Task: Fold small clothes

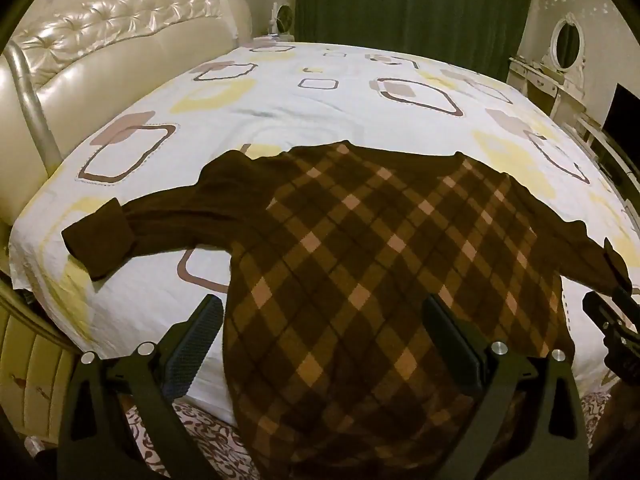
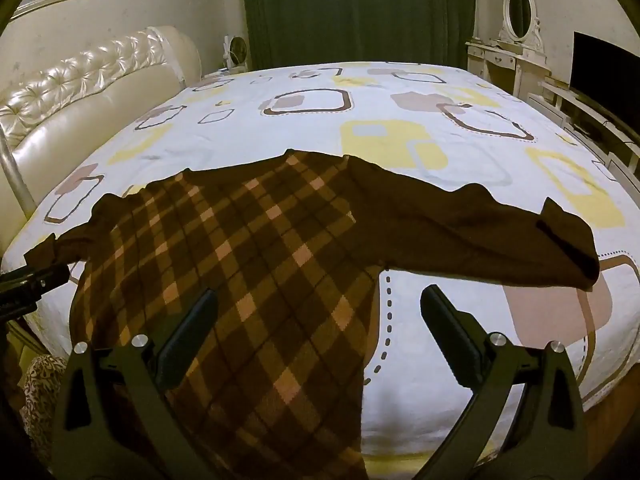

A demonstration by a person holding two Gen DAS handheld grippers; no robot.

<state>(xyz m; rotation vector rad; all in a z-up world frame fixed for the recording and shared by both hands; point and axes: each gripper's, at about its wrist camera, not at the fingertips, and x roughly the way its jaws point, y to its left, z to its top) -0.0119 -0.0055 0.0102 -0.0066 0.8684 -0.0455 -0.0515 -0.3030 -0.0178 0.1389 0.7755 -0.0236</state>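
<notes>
A brown sweater (image 1: 360, 248) with a tan diamond check lies spread flat on the bed, its hem hanging over the near edge. Its plain brown left sleeve (image 1: 120, 228) reaches out to the left; the right sleeve (image 2: 500, 224) stretches to the right. My left gripper (image 1: 324, 320) hovers open above the sweater's lower left part, one finger over the sheet, one over the fabric. My right gripper (image 2: 320, 312) hangs open over the lower right edge of the sweater (image 2: 240, 260). Nothing is between either pair of fingers. The other gripper's tip shows at the frame edges (image 1: 612, 320) (image 2: 28, 280).
The bed carries a white sheet (image 1: 320, 104) printed with brown and yellow squares. A cream tufted headboard (image 1: 100, 48) stands at the left. Green curtains (image 2: 360, 8), a white dressing table with an oval mirror (image 2: 516, 20) and a dark screen (image 2: 604, 76) lie beyond and to the right.
</notes>
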